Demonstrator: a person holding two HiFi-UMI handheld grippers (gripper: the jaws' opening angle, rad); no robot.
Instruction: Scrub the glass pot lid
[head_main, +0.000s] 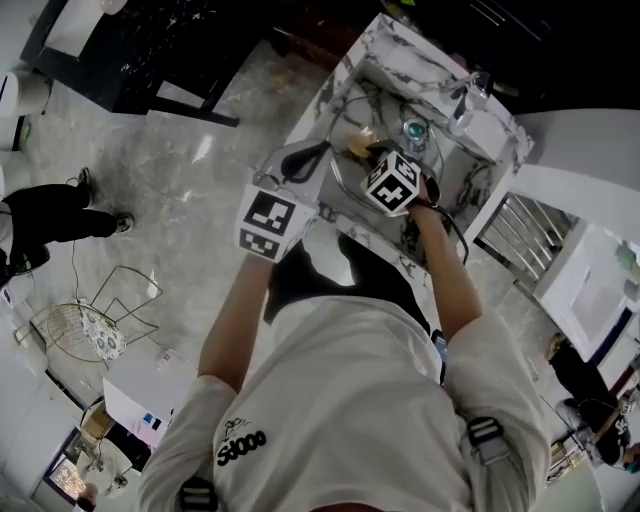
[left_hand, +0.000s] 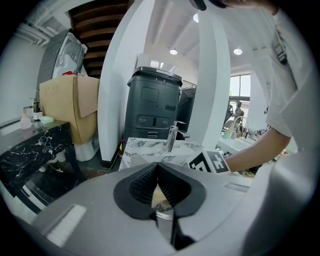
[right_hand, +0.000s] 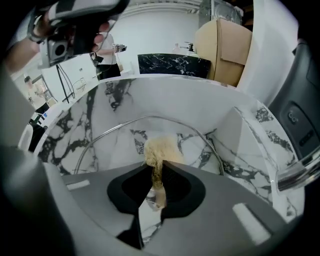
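L claw (left_hand: 159, 176) grips lid (right_hand: 121, 123) rim. R claw (right_hand: 157, 175) pinches tan scrubber (right_hand: 159, 149) over lid, in sink (right_hand: 75, 112).

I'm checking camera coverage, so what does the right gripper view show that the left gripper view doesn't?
Only the right gripper view: the tan scrubber clamped in the right tool, against the glass pot lid and its curved rim. Only the left gripper view: the dark bin and the right tool's marker cube. Both: the marble sink and the cardboard box.
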